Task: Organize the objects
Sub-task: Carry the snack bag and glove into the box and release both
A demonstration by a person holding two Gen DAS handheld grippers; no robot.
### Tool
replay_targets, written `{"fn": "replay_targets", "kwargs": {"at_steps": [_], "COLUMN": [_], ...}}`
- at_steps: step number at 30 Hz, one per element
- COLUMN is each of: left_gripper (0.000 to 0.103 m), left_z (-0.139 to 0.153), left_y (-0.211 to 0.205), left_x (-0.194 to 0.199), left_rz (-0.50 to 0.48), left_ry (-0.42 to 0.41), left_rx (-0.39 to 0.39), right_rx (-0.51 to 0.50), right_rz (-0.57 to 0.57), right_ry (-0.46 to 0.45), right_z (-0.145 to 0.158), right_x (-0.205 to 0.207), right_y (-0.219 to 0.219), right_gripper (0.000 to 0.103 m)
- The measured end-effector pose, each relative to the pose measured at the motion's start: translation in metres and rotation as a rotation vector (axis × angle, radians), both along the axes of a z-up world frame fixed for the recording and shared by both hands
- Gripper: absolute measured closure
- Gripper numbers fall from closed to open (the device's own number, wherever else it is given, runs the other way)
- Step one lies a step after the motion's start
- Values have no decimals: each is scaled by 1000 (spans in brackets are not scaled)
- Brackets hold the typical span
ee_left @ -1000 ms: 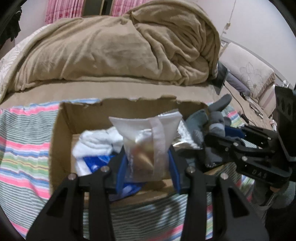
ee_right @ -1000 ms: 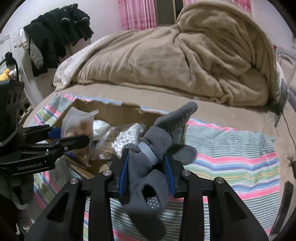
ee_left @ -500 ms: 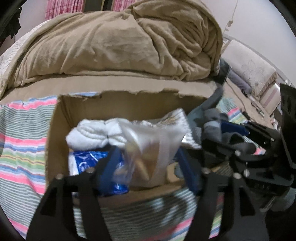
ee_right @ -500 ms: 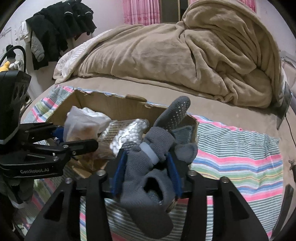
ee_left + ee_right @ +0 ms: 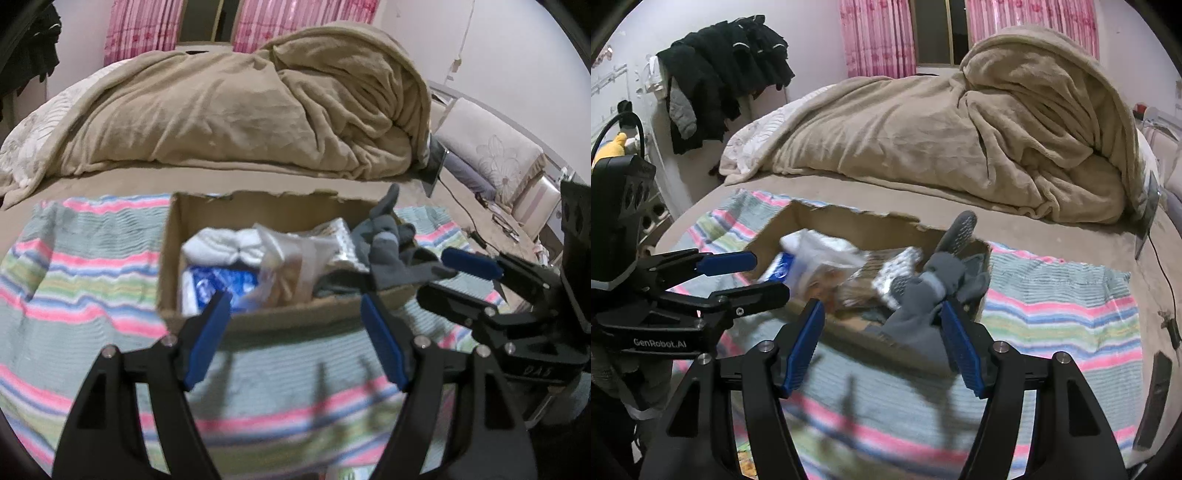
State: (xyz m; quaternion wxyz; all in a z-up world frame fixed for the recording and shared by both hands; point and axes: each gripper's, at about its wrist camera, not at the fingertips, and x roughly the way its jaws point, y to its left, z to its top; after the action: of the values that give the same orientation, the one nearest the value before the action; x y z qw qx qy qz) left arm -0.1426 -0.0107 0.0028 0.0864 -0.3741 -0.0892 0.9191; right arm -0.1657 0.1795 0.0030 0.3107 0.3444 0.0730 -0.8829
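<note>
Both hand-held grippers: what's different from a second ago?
Both let go. The left hand-held gripper opened and released the clear plastic bag into the cardboard box; the right hand-held gripper opened, leaving the grey sock draped over the box's near wall. Both have backed off slightly. Box, striped cloth and blanket are unchanged.

The cardboard box (image 5: 168, 258) is crammed; gray socks (image 5: 923, 295) drape over its near right rim. Striped blanket (image 5: 81, 280) lies bare to its left and near side.
</note>
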Motion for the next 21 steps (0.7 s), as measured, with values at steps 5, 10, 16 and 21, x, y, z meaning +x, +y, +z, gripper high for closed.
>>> {"fn": "replay_targets", "kwargs": {"at_steps": [5,10,16,21], "left_gripper": [28,26,19,19], "left_z": [4,2,-8,-18], "left_y": [-8,-16,-23,-28], "left_x": [35,65,91,101], "left_rz": [22,43,63,75], "left_ry": [14,11,-8,-31], "left_rx": [9,23,30,36], "right_rx": [-14,-20,5,47], "right_rz": [9,24,53,78], "right_ry": [-10,-27,-65,-107], "right_z": [0,-5,-23,-45], "right_x": [30,54,77,90], "right_y": [2,2,-3,-8], "right_gripper": [24,21,21,21]}}
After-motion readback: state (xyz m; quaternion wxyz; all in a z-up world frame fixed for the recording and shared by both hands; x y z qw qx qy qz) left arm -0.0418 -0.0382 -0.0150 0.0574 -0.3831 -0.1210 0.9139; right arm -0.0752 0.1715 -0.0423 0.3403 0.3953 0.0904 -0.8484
